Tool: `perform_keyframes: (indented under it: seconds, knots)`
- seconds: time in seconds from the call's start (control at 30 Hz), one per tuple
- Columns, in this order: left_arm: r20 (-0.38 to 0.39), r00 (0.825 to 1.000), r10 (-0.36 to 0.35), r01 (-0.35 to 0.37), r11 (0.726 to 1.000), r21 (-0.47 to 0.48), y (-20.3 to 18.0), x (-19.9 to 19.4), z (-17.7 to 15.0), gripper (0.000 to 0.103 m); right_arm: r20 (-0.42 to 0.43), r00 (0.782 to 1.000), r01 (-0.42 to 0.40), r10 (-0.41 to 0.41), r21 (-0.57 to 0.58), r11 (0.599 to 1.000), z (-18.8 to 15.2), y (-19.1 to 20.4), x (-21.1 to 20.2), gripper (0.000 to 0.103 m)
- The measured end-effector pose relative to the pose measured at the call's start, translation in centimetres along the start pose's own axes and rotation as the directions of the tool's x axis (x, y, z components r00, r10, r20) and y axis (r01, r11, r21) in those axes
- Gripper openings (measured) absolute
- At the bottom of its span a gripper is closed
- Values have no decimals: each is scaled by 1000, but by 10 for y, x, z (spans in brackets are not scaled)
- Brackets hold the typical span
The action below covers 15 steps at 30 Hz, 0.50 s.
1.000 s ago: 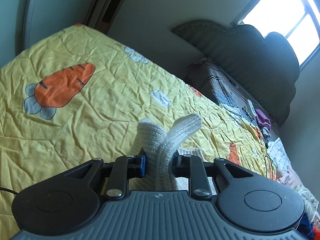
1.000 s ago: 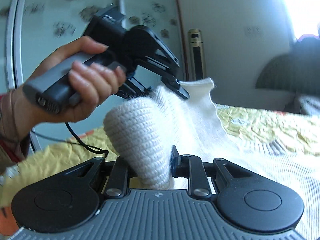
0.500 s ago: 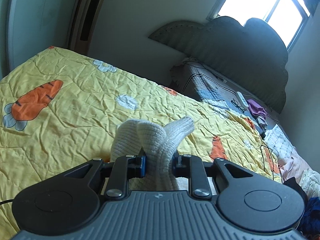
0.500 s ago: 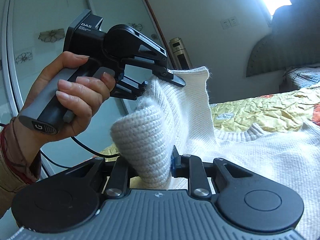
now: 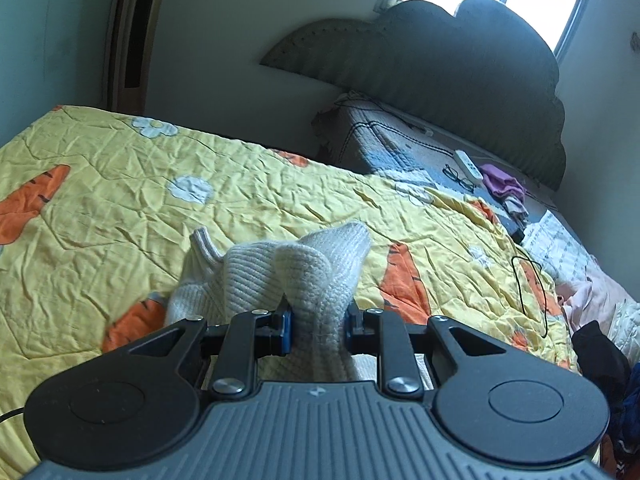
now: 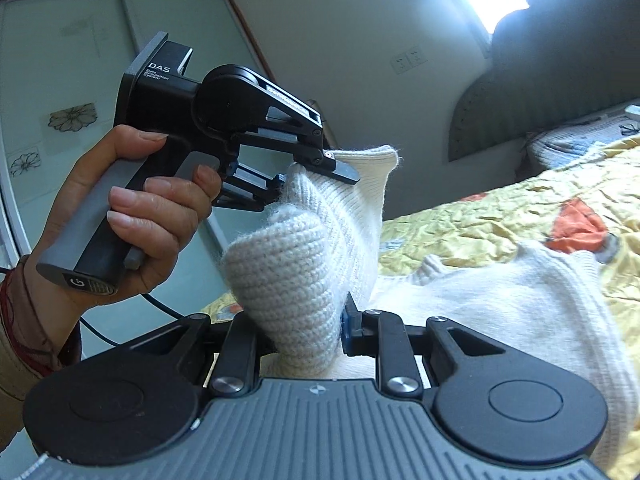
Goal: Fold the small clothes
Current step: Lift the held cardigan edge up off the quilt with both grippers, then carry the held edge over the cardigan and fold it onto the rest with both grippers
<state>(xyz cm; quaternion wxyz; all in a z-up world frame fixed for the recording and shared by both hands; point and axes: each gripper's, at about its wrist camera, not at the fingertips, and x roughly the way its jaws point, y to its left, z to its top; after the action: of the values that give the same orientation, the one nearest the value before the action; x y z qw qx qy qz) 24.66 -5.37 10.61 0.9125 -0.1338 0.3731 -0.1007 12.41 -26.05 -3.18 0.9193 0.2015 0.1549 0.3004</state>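
Note:
A cream knitted sweater is bunched between the jaws of my left gripper, which is shut on it above the yellow bedspread. My right gripper is shut on another thick fold of the same sweater. In the right wrist view a hand holds the left gripper, which pinches the sweater's ribbed edge up in the air. The rest of the sweater trails down onto the bed at the right.
The yellow bedspread carries orange carrot prints. A grey headboard and a quilted pillow lie at the far end. Glasses, a white remote and purple cloth sit nearby; more clothes are heaped at right.
Both grippers have travelled sideways over the bed with the sweater held between them, and both have rolled. The headboard has swung toward the centre of the left wrist view. Neither grip has changed.

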Motion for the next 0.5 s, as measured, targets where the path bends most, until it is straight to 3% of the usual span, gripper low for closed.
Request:
perform_keyframes:
  seconds: [0.5]
  knots:
    - [7, 1000, 29, -30, 993, 117, -74, 40, -29, 22, -11, 996, 86, -86, 5, 996, 3, -17, -46, 24]
